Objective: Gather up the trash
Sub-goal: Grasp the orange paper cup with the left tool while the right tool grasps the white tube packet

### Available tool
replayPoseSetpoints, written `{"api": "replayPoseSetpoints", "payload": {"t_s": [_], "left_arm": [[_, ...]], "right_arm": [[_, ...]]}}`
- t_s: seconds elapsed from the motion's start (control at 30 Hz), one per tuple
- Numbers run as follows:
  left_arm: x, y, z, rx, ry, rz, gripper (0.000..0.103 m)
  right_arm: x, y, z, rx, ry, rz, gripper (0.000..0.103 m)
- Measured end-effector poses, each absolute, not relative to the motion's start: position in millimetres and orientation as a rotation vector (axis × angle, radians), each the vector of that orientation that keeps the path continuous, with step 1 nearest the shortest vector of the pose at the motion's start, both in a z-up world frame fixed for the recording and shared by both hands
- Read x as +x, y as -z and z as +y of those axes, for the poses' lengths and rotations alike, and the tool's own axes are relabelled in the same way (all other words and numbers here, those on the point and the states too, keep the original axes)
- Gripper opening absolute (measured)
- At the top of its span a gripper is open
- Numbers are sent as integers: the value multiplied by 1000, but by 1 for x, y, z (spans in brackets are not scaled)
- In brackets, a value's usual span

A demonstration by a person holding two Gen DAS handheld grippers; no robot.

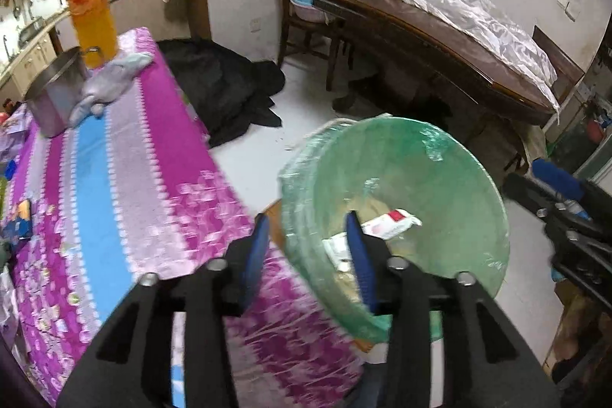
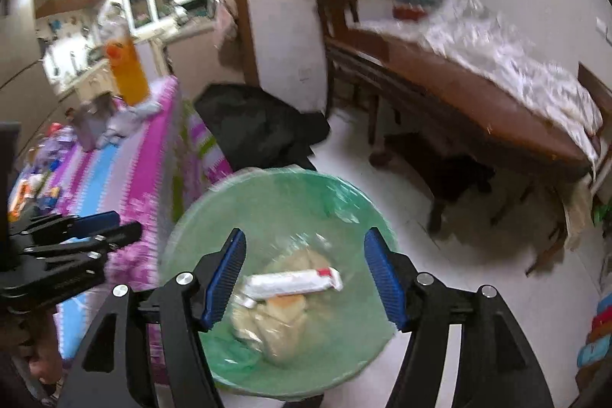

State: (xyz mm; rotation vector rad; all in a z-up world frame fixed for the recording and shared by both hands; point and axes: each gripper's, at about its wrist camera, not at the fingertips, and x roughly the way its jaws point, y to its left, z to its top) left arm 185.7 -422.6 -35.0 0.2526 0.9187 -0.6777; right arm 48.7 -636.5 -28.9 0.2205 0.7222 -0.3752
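A bin with a green liner (image 1: 459,178) (image 2: 344,350) stands on the floor beside the table. Inside lie a white wrapper with a red patch (image 1: 390,222) (image 2: 294,283) and a beige crumpled lump (image 2: 283,324). My left gripper (image 1: 306,217) is open and empty; one finger is over the table's corner, the other over the bin's mouth. My right gripper (image 2: 306,232) hangs open above the bin, nothing between its fingers; the wrapper lies below it. Each gripper shows at the edge of the other's view: the left gripper (image 2: 124,222), the right gripper (image 1: 554,178).
The table has a purple and blue striped cloth (image 1: 114,178). On it are an orange drink bottle (image 1: 93,14), a metal pot (image 1: 57,90), a grey cloth (image 1: 111,79) and coloured packets (image 1: 19,220) at the left edge. A black bag (image 1: 229,86) and a wooden table (image 1: 420,33) lie beyond.
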Motion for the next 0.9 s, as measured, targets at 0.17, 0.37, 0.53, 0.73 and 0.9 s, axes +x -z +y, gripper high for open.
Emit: {"api": "replayPoseSetpoints", "payload": {"t_s": [0.17, 0.37, 0.53, 0.73, 0.9], "left_arm": [[197, 28, -360, 214, 607, 868, 55], [218, 10, -254, 119, 467, 816, 60], [219, -16, -163, 63, 344, 737, 65], [246, -13, -42, -18, 85, 735, 70], [277, 10, 55, -138, -109, 781, 70]], "right_arm": [[46, 9, -577, 178, 257, 606, 71], [74, 2, -499, 172, 56, 574, 77], [115, 12, -426, 163, -112, 625, 77], [148, 23, -352, 147, -268, 673, 77], [167, 31, -300, 121, -342, 708, 77]]}}
